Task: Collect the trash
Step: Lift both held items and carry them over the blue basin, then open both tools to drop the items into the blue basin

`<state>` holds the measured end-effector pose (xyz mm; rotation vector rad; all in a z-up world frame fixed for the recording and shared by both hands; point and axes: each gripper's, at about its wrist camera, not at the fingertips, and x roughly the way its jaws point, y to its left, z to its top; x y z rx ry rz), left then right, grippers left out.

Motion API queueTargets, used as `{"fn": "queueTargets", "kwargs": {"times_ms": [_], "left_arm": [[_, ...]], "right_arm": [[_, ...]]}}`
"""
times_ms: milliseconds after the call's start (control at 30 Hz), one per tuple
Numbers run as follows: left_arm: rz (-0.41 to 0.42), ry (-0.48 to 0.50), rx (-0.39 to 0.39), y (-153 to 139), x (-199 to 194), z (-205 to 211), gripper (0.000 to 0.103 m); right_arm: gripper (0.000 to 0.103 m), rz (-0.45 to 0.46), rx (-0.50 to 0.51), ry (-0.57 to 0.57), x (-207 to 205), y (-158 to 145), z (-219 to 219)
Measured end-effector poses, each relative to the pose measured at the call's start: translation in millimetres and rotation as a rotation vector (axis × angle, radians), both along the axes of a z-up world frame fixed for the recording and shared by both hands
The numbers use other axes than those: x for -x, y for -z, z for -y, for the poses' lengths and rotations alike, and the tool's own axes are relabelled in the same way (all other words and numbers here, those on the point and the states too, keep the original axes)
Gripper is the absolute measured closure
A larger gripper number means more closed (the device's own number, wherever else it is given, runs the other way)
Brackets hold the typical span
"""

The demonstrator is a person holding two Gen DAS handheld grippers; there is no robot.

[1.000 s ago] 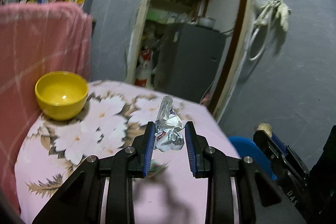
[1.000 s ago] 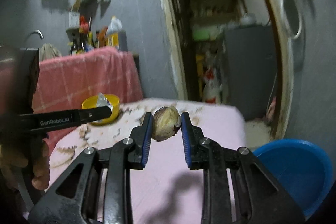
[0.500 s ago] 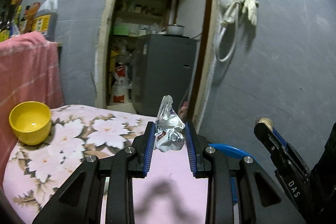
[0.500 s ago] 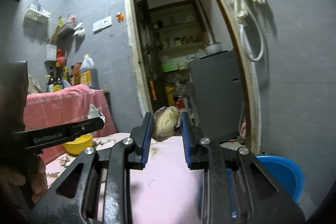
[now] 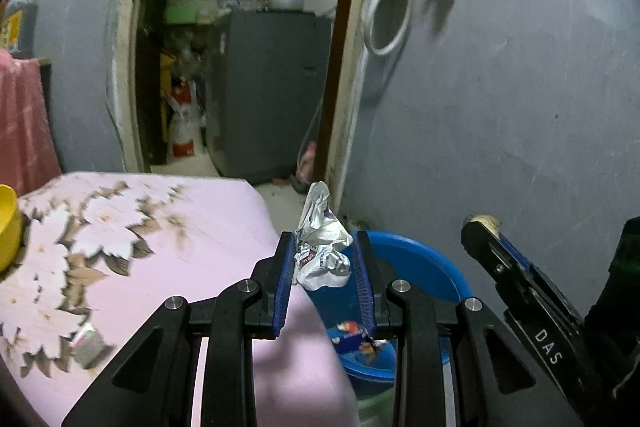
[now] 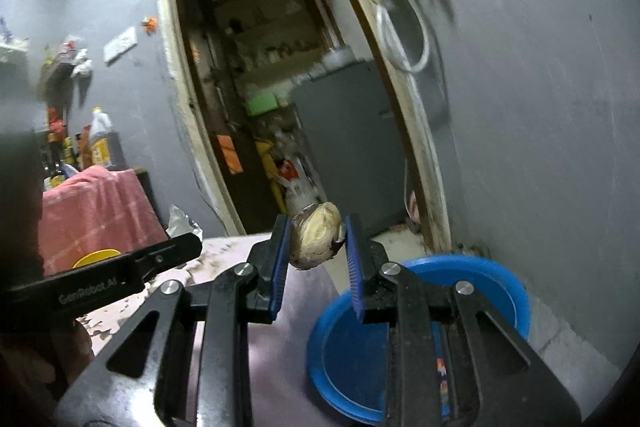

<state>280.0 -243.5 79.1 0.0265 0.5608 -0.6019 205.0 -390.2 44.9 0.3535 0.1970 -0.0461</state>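
My left gripper (image 5: 323, 247) is shut on a crumpled silver wrapper (image 5: 320, 251), held past the table's right edge, over the near rim of a blue basin (image 5: 424, 267) on the floor. Some colourful scraps (image 5: 352, 337) lie inside the basin. My right gripper (image 6: 316, 239) is shut on a pale yellowish lump of trash (image 6: 316, 239), up in the air left of the same blue basin (image 6: 500, 287). In the left wrist view the right gripper (image 5: 480, 227) shows side-on at the right. The left gripper (image 6: 188, 245) with the wrapper's tip (image 6: 180, 221) shows at the left of the right wrist view.
A table with a pink flowered cloth (image 5: 140, 227) fills the lower left, with a yellow bowl (image 5: 8, 227) at its left edge and a small scrap (image 5: 86, 343) near the front. A grey wall (image 5: 500, 107) stands behind the basin. An open doorway shows a grey cabinet (image 5: 272, 87).
Both grippers have swung to the right, off the flowered table toward the blue basin, each still holding its piece of trash. The yellow bowl has slid to the left edge of view.
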Motion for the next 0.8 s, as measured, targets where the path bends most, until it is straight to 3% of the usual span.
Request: {"fn": "queueTargets", "kwargs": {"times_ms": [567, 800], "left_arm": [[-0.19, 0.045, -0.106, 57, -31, 47, 0.078], [-0.246, 0.052, -0.131, 71, -37, 55, 0.069]], "right_arm": [[0.068, -0.207, -0.163, 0.025, -33, 44, 50], [0.066, -0.259, -0.193, 0.026, -43, 53, 57]]}}
